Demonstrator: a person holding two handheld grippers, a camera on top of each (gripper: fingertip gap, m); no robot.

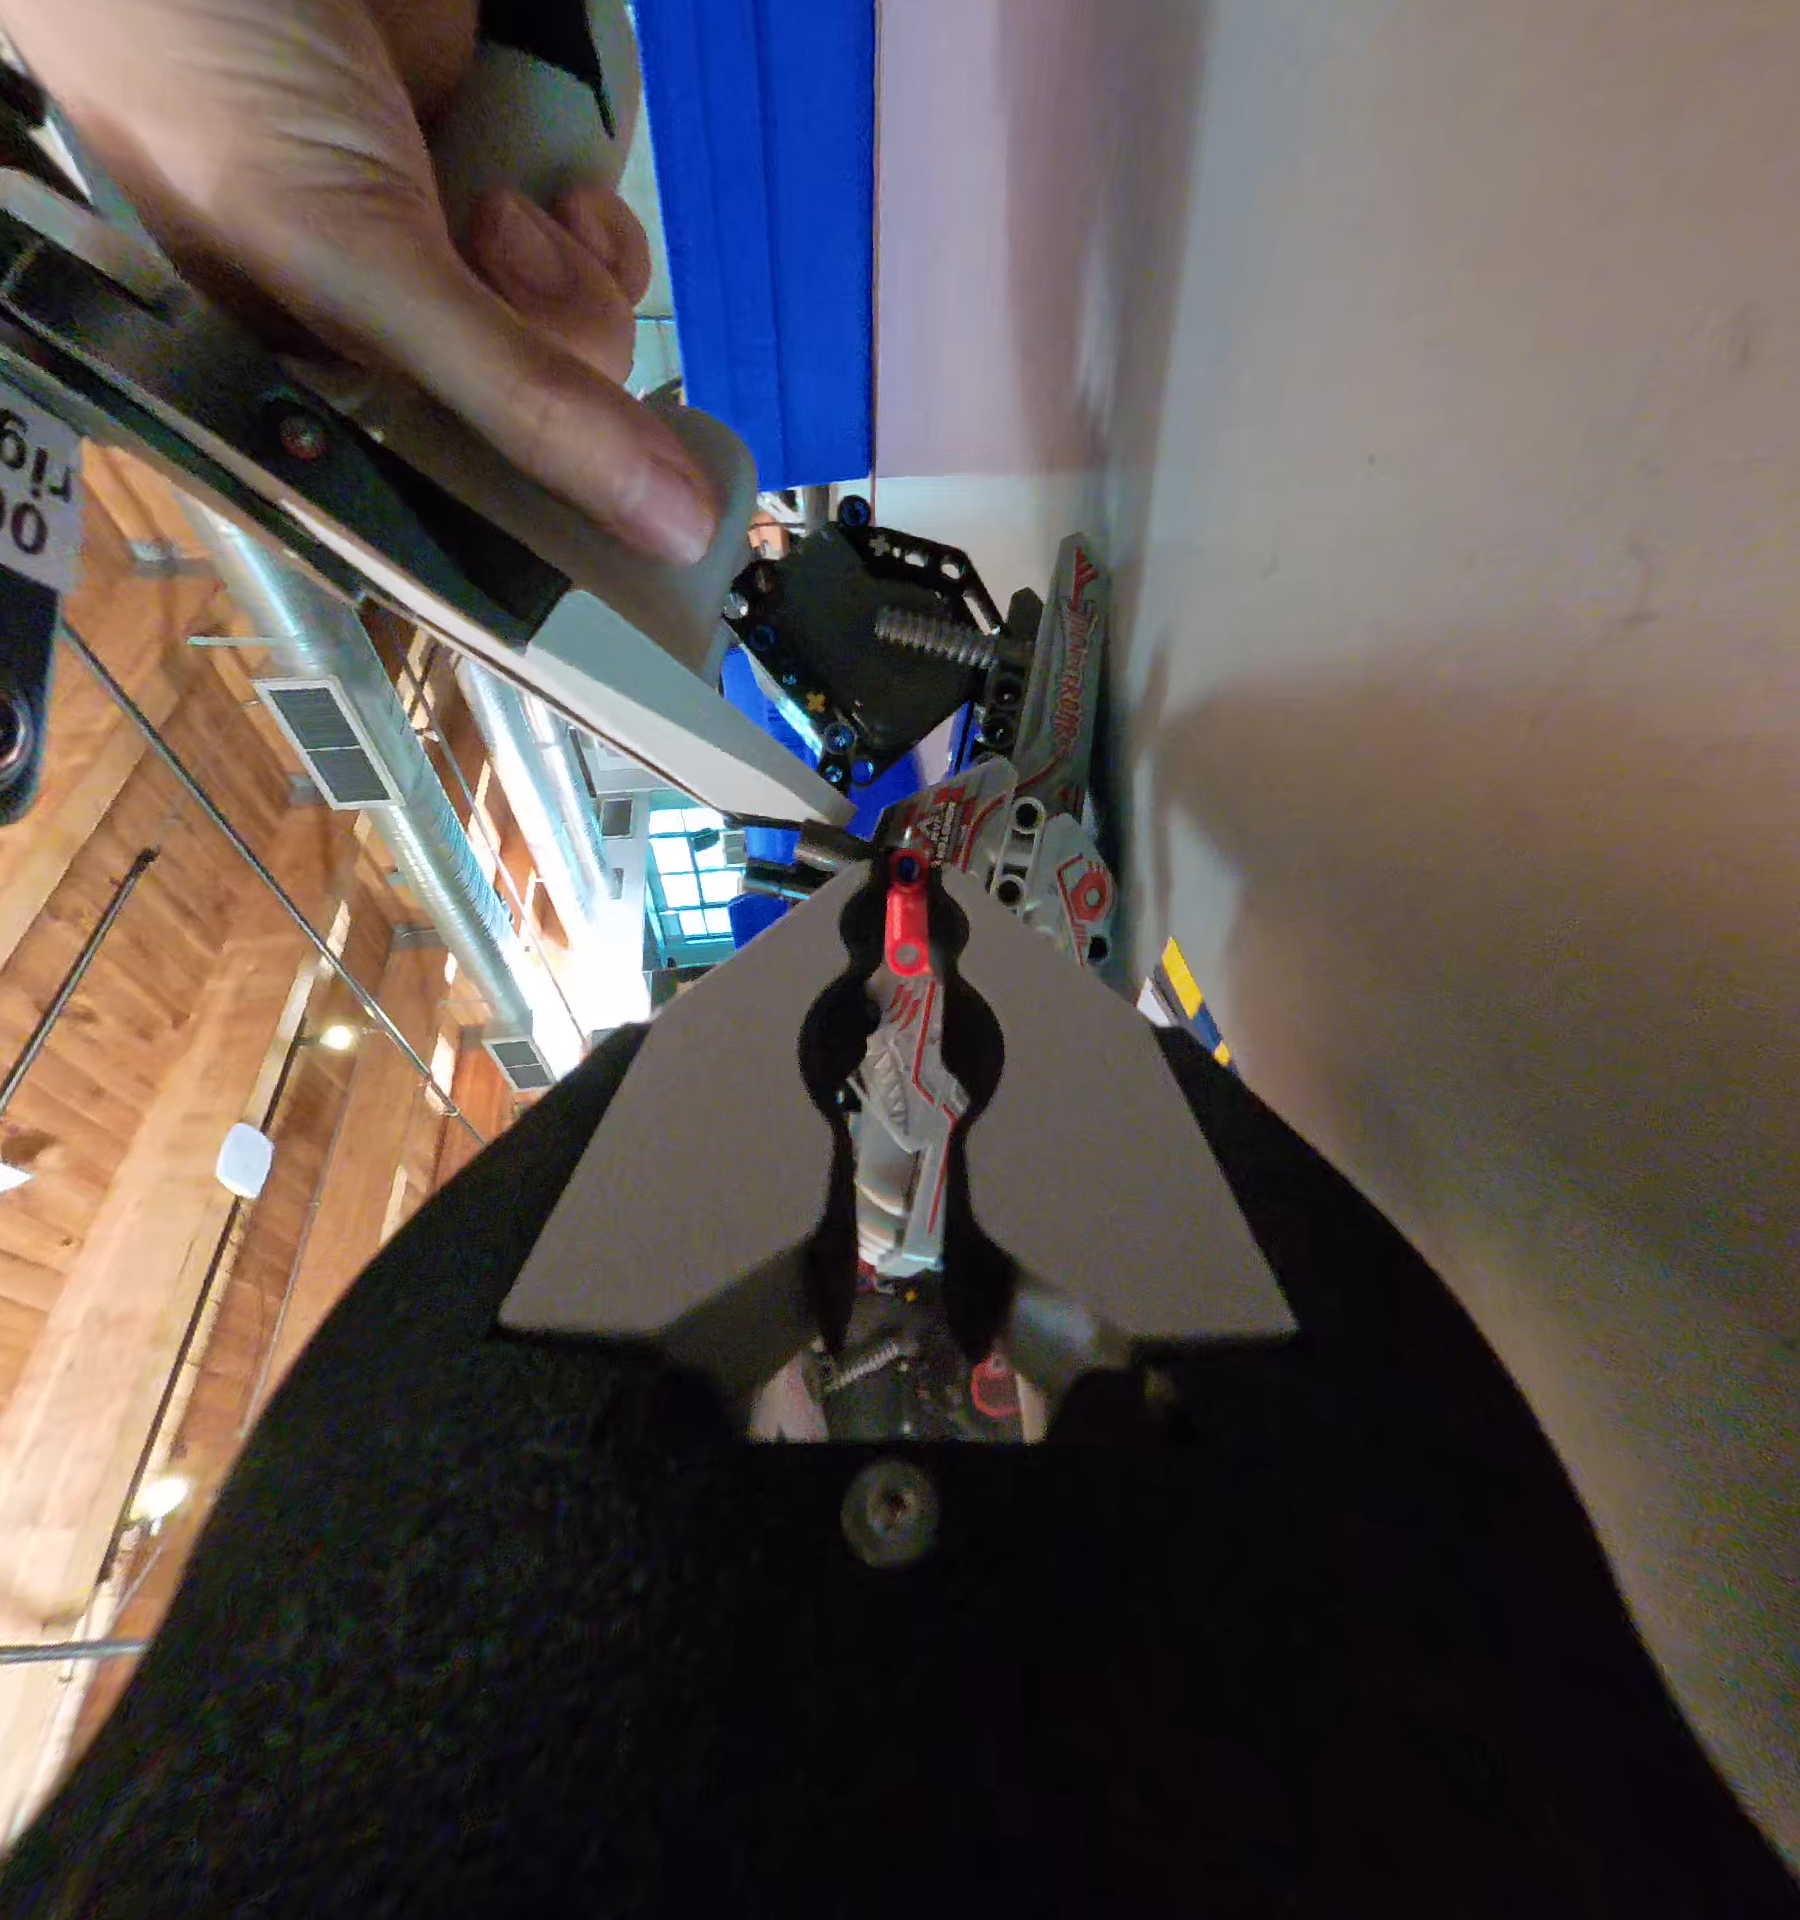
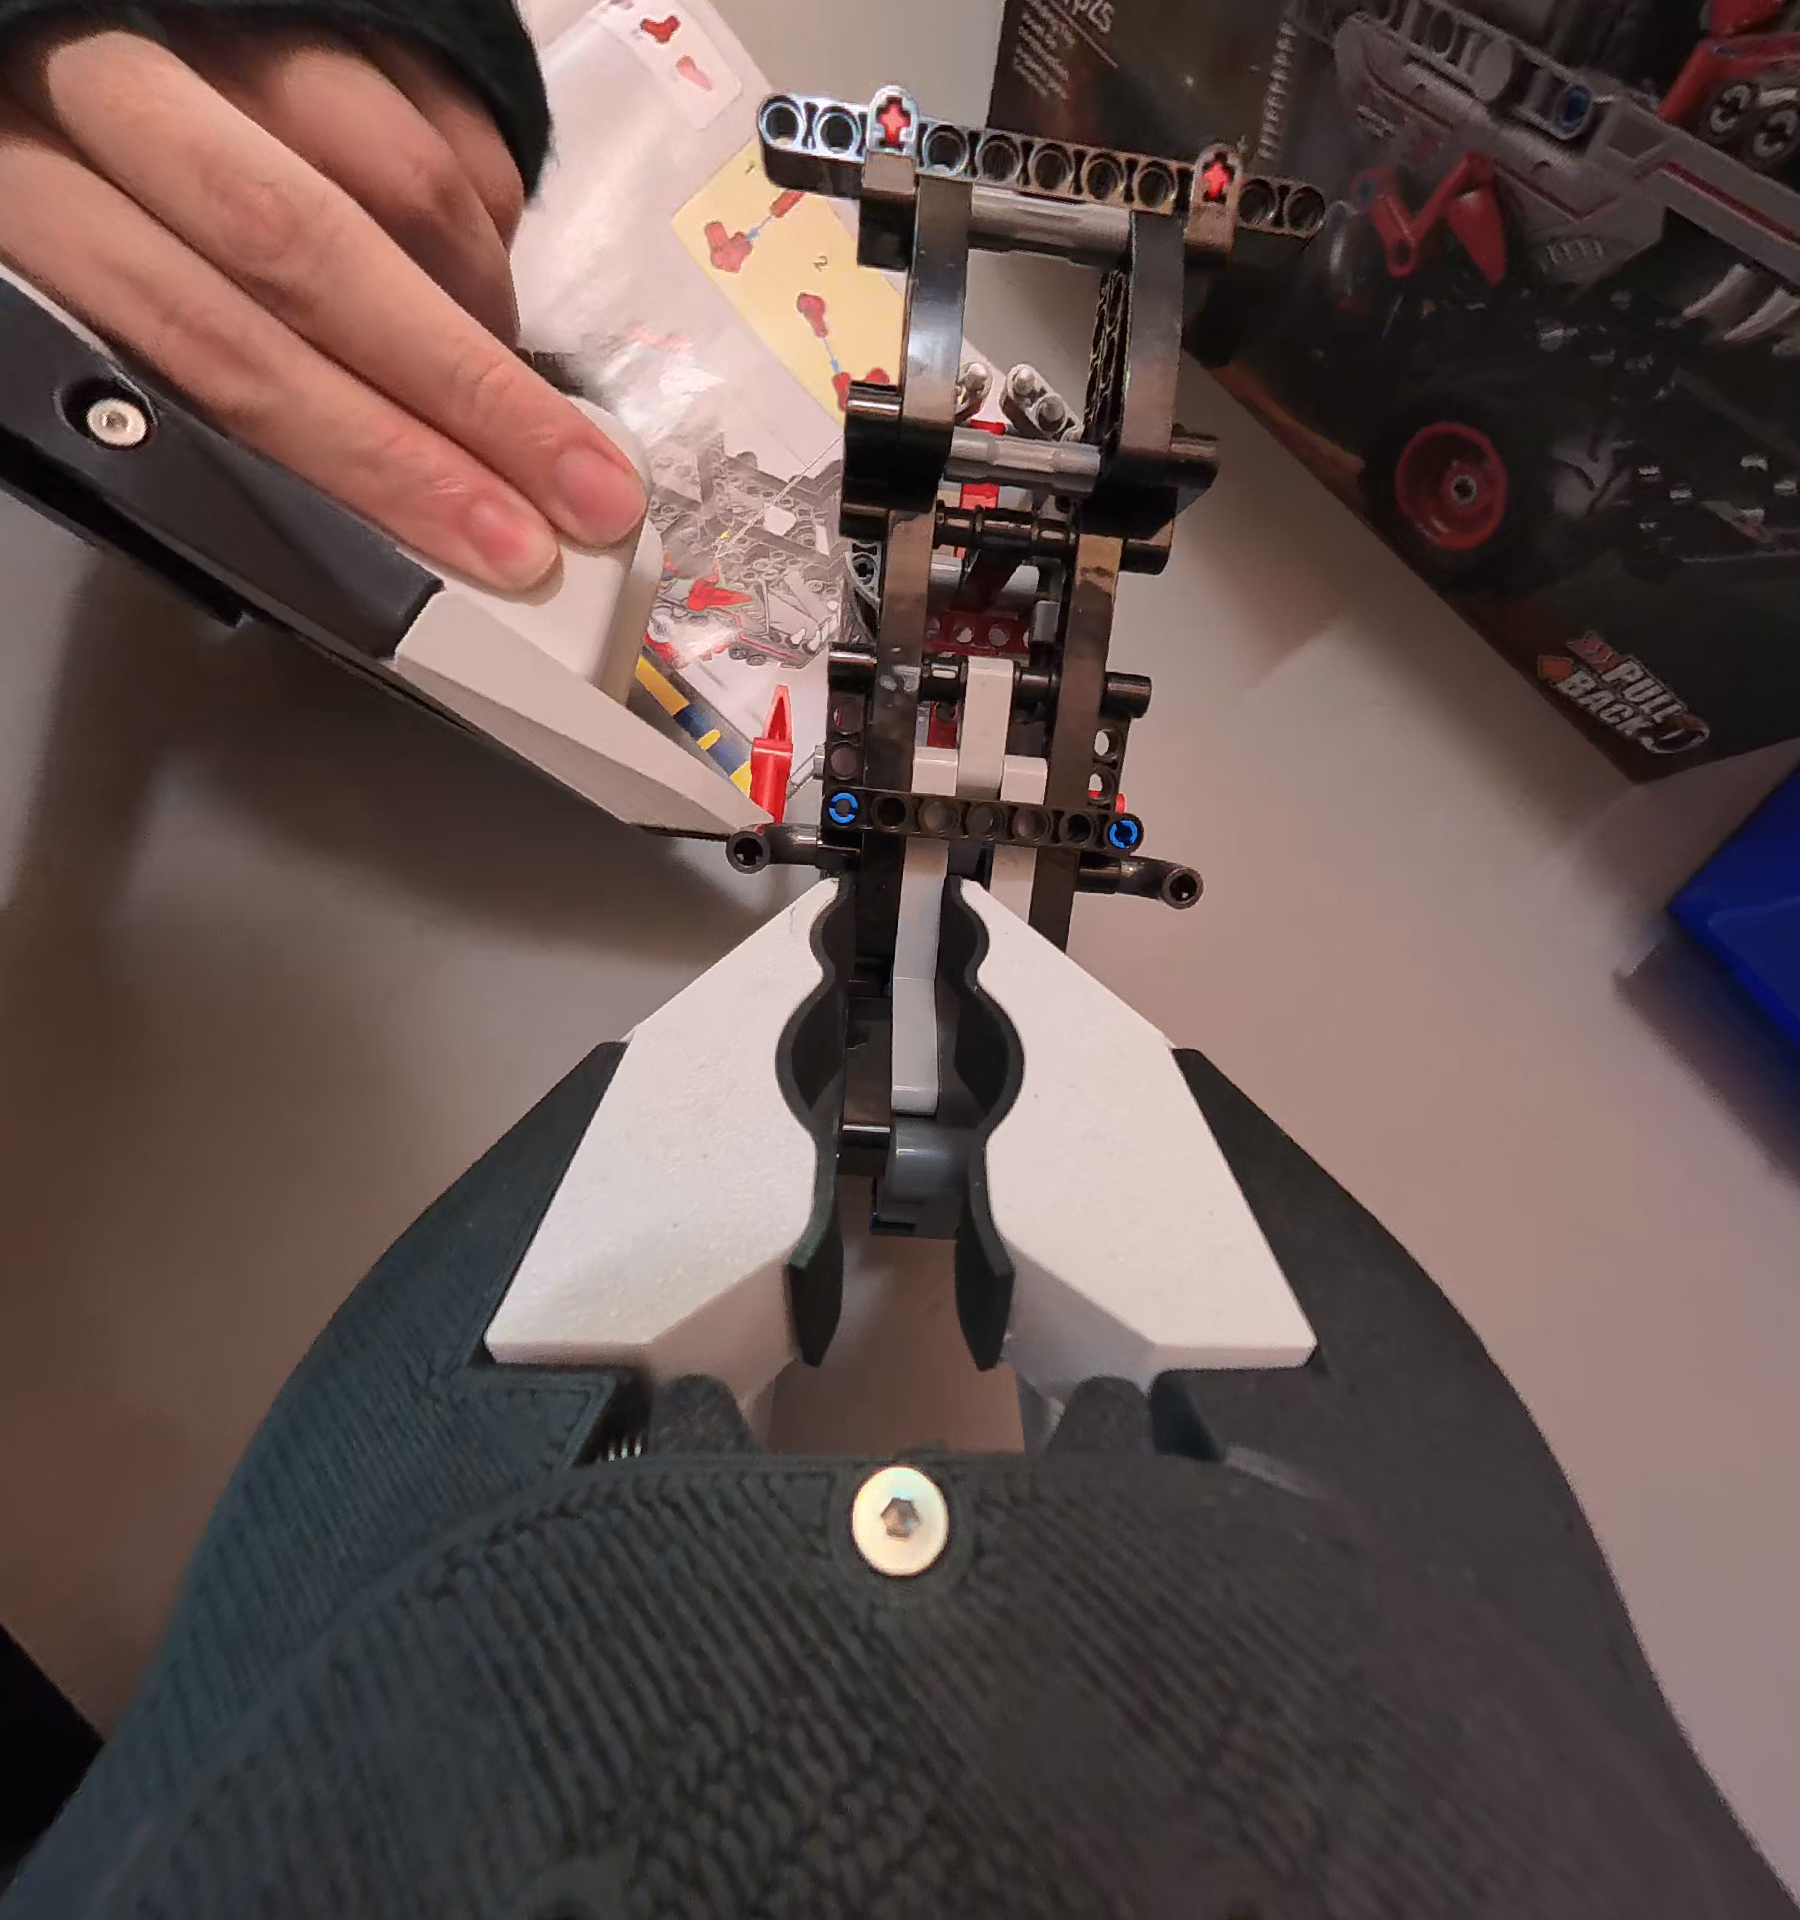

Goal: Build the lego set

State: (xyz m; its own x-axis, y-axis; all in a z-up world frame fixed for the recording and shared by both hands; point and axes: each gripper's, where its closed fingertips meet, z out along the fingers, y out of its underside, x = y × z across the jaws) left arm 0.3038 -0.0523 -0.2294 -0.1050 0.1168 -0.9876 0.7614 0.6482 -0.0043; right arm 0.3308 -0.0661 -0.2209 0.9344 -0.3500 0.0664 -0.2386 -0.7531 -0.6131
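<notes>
My right gripper is shut on the near end of the lego chassis, a black beam frame with white and grey parts, blue pins and red connectors. It holds the chassis above the table. My left gripper is shut on a grey lego panel with red markings that has a red connector at its tip. The left gripper comes in from the left, its tip against the chassis's left black pin. In the left wrist view the right gripper and the chassis sit just ahead.
An open instruction booklet lies behind the chassis. The set's box stands at the back right, and a blue bin is at the right edge. The white table lies below. A hand holds each gripper. Less than 4 cm separates the two grippers' tips.
</notes>
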